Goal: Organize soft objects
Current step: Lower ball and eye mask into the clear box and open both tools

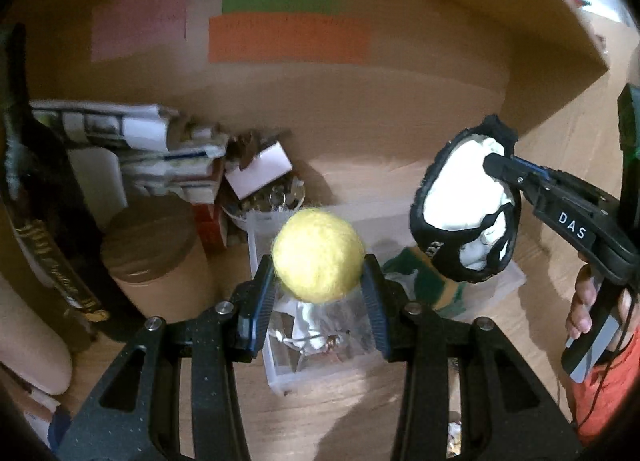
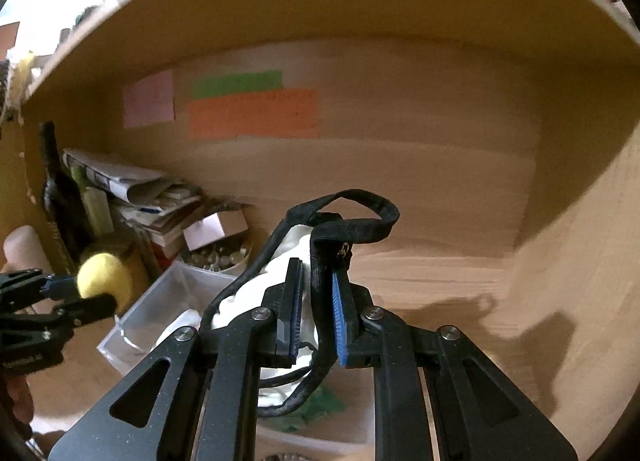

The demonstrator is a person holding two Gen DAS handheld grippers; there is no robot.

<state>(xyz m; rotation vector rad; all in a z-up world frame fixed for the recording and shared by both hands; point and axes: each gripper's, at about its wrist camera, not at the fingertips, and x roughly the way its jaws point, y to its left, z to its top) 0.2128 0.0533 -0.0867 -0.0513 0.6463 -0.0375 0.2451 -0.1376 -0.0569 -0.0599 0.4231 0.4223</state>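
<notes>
My left gripper [image 1: 318, 257] is shut on a fuzzy yellow ball [image 1: 318, 255], held above a clear plastic box [image 1: 320, 365] on the wooden shelf. My right gripper [image 2: 316, 281] is shut on a white soft item with black straps [image 2: 296, 245], held in the air over the same clear box [image 2: 160, 301]. In the left wrist view the right gripper [image 1: 496, 165] and the white strapped item [image 1: 464, 197] hang at the right. In the right wrist view the left gripper [image 2: 96, 293] with the yellow ball [image 2: 105, 275] shows at the left.
A wooden-lidded round canister [image 1: 152, 245], a stack of papers and books [image 1: 132, 141], a bowl of small shiny bits [image 1: 272, 197] and a dark bottle [image 1: 44, 197] crowd the shelf's left side. Coloured notes [image 1: 288, 37] stick on the back wall. A green cloth [image 1: 420, 281] lies in the box.
</notes>
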